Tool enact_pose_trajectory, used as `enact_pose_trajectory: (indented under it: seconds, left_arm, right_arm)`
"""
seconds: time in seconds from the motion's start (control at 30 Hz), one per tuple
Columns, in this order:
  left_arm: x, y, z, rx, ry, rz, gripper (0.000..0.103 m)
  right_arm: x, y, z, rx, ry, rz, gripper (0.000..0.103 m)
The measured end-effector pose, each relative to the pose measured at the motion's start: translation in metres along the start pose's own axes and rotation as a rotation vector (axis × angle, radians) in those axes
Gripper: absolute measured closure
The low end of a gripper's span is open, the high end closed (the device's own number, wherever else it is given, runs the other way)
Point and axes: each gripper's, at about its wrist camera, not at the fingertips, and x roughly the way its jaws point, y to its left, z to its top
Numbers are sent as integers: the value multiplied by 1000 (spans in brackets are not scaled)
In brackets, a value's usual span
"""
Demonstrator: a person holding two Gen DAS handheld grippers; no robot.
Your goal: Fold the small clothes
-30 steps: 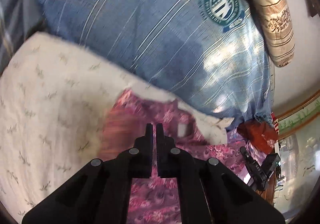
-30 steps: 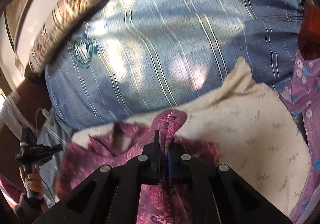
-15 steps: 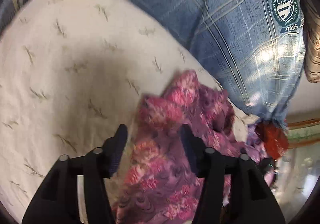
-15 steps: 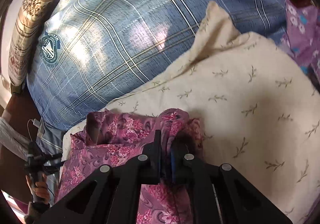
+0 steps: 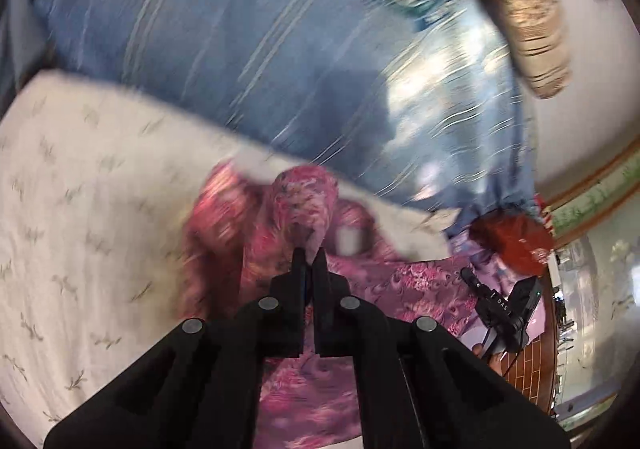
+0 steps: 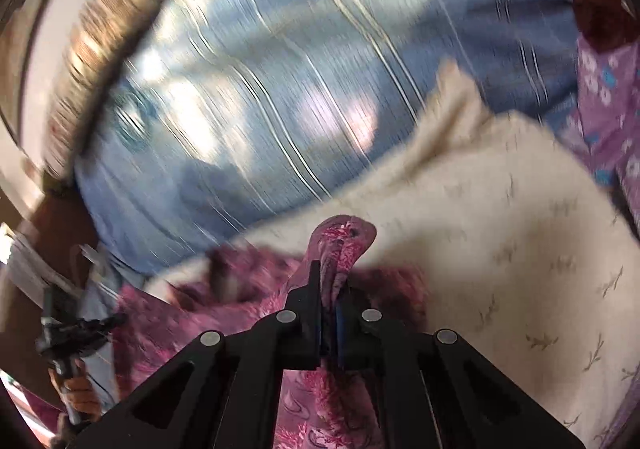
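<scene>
Both pairs of your fingers pinch the pink floral garment: left gripper and right gripper each clamp a raised fold. It drapes over the cream pillow, blue striped pillow at twelve o'clock.

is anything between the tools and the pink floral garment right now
Nothing visible. The left tool is shut on a bunched fold of the pink floral garment, and the right tool is shut on another fold of it. The garment lies over the cream pillow, with no other object between cloth and tools.
</scene>
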Motion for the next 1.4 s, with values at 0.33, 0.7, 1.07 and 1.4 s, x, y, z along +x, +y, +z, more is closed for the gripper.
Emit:
enact_pose_trajectory:
  seconds: [0.33,0.7,1.07,1.4]
  left_arm:
    - [92,62,36,-167,25,219,102]
    - [34,55,24,-164,13,152,90]
    - [-56,41,-150,-121,90,-3,40]
    - [5,71,-147,-333,81,12,42]
  right_arm:
    - [57,-67,2,173,41,-120,99]
    - [15,-60,-4,123,56,-170,65]
    - [-97,-20,-152,139,267,119,39]
    - [-47,-69,-184,542,235,179,41]
